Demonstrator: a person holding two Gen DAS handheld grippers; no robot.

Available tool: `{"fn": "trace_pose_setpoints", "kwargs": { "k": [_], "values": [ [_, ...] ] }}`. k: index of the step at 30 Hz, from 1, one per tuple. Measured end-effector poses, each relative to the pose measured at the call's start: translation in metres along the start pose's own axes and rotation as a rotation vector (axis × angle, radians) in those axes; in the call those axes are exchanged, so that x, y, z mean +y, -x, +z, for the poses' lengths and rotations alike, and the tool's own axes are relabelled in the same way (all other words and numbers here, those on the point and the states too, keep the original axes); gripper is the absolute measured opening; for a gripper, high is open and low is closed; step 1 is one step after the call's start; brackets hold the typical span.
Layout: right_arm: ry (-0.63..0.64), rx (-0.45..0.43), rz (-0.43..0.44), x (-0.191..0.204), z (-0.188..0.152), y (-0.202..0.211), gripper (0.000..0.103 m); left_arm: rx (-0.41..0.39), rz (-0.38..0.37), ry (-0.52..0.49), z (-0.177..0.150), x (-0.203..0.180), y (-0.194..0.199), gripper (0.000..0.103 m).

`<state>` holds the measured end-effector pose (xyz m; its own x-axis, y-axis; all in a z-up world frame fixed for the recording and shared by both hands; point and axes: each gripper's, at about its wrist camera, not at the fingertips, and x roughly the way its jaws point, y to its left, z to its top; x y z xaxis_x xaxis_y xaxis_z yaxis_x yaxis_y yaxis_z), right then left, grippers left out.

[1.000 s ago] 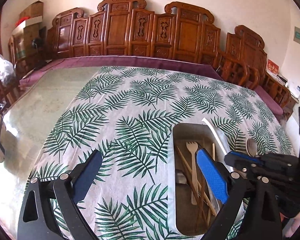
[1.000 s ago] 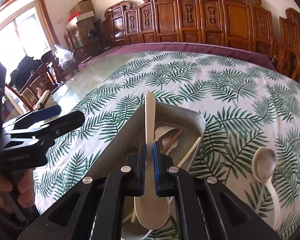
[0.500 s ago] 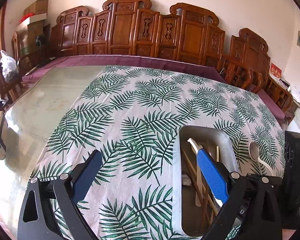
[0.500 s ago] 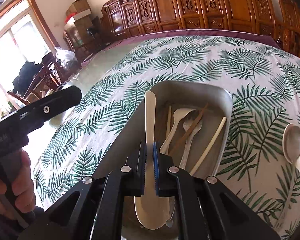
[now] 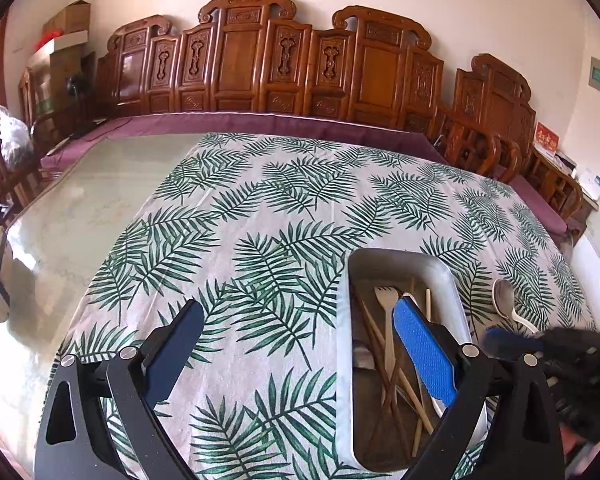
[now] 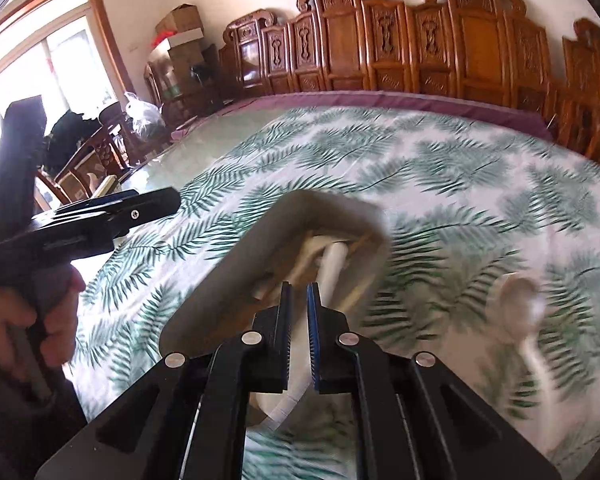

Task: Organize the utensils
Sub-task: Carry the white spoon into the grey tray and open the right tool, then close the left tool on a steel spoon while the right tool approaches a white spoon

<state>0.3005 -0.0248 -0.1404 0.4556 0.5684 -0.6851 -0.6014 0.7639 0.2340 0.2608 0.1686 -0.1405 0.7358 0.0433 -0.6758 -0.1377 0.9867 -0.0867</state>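
A grey metal tray [image 5: 342, 340] sits on the palm-leaf cloth. It holds a wooden fork [image 5: 386, 300], chopsticks [image 5: 374, 332] and a white rice paddle [image 5: 407, 296]. In the blurred right wrist view the paddle [image 6: 334, 268] lies slanted in the tray [image 6: 240, 264], passing under my right gripper [image 6: 300, 292]. That gripper's jaws are almost together and pinch nothing. In the left wrist view the right gripper [image 5: 508, 340] hovers just right of the tray. My left gripper [image 5: 298, 348] stands wide open and empty over the tray's left rim. A white spoon [image 5: 503, 296] lies on the cloth right of the tray.
The spoon [image 6: 520, 292] also shows right of the tray in the right wrist view. A person's hand [image 6: 28, 320] holds the left gripper's handle. Carved wooden chairs [image 5: 260, 64] line the far table edge. Bare glass tabletop [image 5: 80, 220] lies left of the cloth.
The right gripper lowered the white paddle into the tray, let go of it and drew back to the right of the tray. The left gripper stayed put.
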Motion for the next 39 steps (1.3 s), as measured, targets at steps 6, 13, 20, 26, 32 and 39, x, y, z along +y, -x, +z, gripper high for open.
{"fn": "trace_pose_setpoints", "kwargs": {
  "k": [6, 13, 20, 26, 32, 39],
  "values": [
    [0.057, -0.032, -0.121, -0.046, -0.011, 0.050, 0.025, -0.004, -0.022, -0.028, -0.005, -0.021, 0.005, 0.092],
    [0.025, -0.015, -0.197, -0.104, -0.036, 0.073, 0.035, -0.002, -0.051, -0.093, -0.010, -0.062, 0.017, 0.092],
    [-0.006, 0.019, -0.205, -0.142, -0.055, 0.074, 0.039, 0.036, -0.087, -0.144, -0.020, -0.107, 0.017, 0.092],
    [-0.017, 0.035, -0.224, -0.163, -0.060, 0.072, 0.039, 0.058, -0.126, -0.178, -0.025, -0.152, 0.007, 0.092],
    [-0.017, 0.036, -0.232, -0.179, -0.062, 0.076, 0.039, 0.096, -0.162, -0.236, -0.030, -0.195, -0.010, 0.092],
    [-0.034, 0.044, -0.229, -0.189, -0.062, 0.075, 0.048, 0.157, -0.194, -0.284, -0.042, -0.235, -0.042, 0.091]
  ]
}}
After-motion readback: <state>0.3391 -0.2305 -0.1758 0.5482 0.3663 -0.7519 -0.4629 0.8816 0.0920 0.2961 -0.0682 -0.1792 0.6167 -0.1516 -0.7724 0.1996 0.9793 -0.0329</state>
